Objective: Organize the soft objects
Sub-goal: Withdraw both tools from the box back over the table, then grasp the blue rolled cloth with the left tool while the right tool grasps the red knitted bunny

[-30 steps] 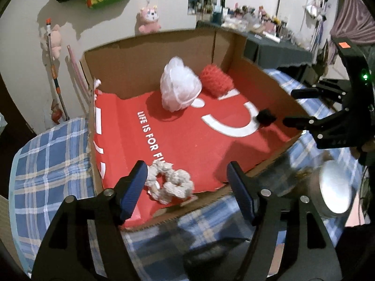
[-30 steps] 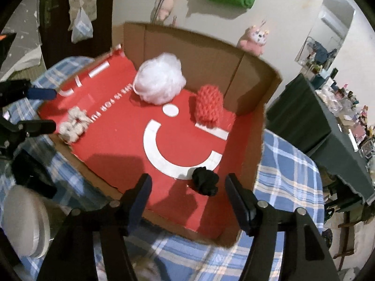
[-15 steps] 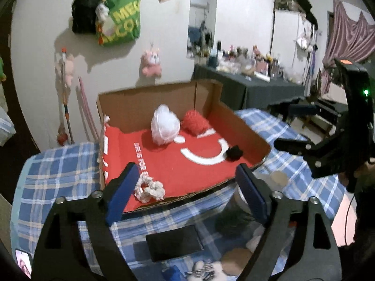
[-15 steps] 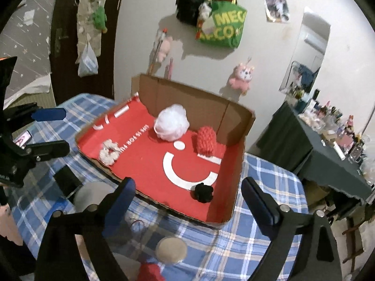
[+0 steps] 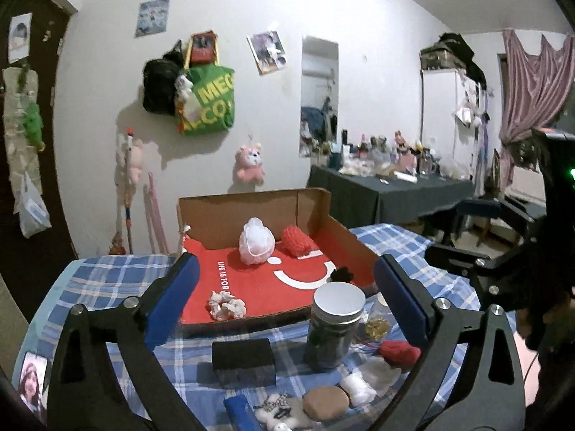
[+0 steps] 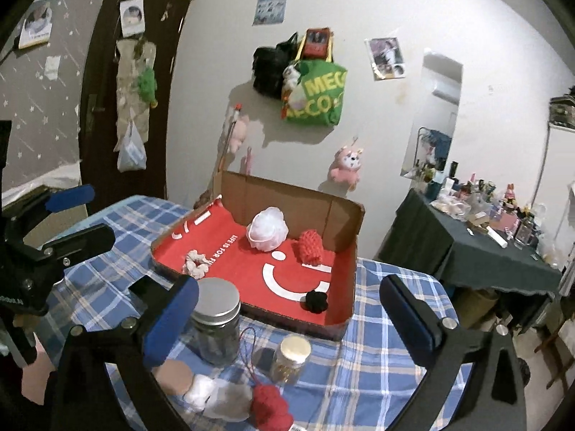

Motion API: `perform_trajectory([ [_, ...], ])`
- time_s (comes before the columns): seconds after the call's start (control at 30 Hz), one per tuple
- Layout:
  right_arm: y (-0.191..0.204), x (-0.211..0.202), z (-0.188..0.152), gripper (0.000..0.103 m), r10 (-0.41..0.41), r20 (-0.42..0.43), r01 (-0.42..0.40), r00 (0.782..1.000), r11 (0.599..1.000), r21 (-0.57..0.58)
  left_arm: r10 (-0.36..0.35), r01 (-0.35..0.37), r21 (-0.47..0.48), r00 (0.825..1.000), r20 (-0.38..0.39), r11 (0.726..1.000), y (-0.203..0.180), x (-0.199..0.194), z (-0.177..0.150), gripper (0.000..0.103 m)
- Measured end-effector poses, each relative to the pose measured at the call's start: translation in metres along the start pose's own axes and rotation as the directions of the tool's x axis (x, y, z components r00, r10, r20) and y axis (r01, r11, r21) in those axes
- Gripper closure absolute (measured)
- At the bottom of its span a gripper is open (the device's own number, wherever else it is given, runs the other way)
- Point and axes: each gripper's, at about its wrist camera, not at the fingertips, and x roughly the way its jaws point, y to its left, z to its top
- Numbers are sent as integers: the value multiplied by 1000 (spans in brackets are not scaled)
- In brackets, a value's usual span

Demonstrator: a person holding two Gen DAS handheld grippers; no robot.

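Observation:
A red-lined cardboard box (image 5: 345, 230) (image 6: 346, 280) holds a white mesh pouf (image 5: 256, 241) (image 6: 268, 229), a red knitted piece (image 5: 297, 240) (image 6: 311, 248), a black scrunchie (image 5: 343, 273) (image 6: 316, 301) and a cream scrunchie (image 5: 226, 305) (image 6: 196, 264). On the checked cloth in front lie a red knitted thing (image 5: 399, 351) (image 6: 270, 406), a white soft item (image 5: 373, 373) (image 6: 219, 397) and a tan pad (image 5: 325, 397) (image 6: 174, 377). My left gripper (image 5: 285, 303) and right gripper (image 6: 287, 319) are both open, empty, raised well back from the box.
A metal-lidded glass jar (image 5: 334, 327) (image 6: 215, 323), a small gold-lidded jar (image 6: 291, 359), a black block (image 5: 242, 359), a blue item (image 5: 239, 411) and a phone (image 5: 34, 382) sit on the checked table (image 5: 93, 287). A cluttered dark table (image 5: 388, 194) stands at the right.
Both grippers have pulled back and up from the box, open and empty throughout. The box looks smaller, and the jars and loose soft items on the cloth have come into view.

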Motion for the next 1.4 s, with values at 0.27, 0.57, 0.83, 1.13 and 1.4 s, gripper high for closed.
perform_trajectory([
  [0.27, 11, -28, -39, 0, -62, 59, 58, 996, 995, 75, 35, -34, -49, 999, 15, 998, -7, -23, -30, 2],
  [0.57, 18, -39, -83, 0, -111, 61, 102, 992, 985, 136, 64, -66, -43, 997, -45, 997, -16, -22, -71, 2],
  [0.83, 17, -33, -111, 0, -112, 30, 104, 993, 975, 194, 76, -82, -53, 992, -103, 995, -14, -15, -97, 2],
  [1.13, 21, -7, -142, 0, -105, -52, 113, 993, 972, 208, 96, -107, -54, 979, -181, 993, -7, -2, -122, 2],
  [1.4, 21, 12, -158, 0, -87, -112, 110, 990, 970, 217, 107, -128, -70, 962, -251, 989, 5, 11, -141, 2],
])
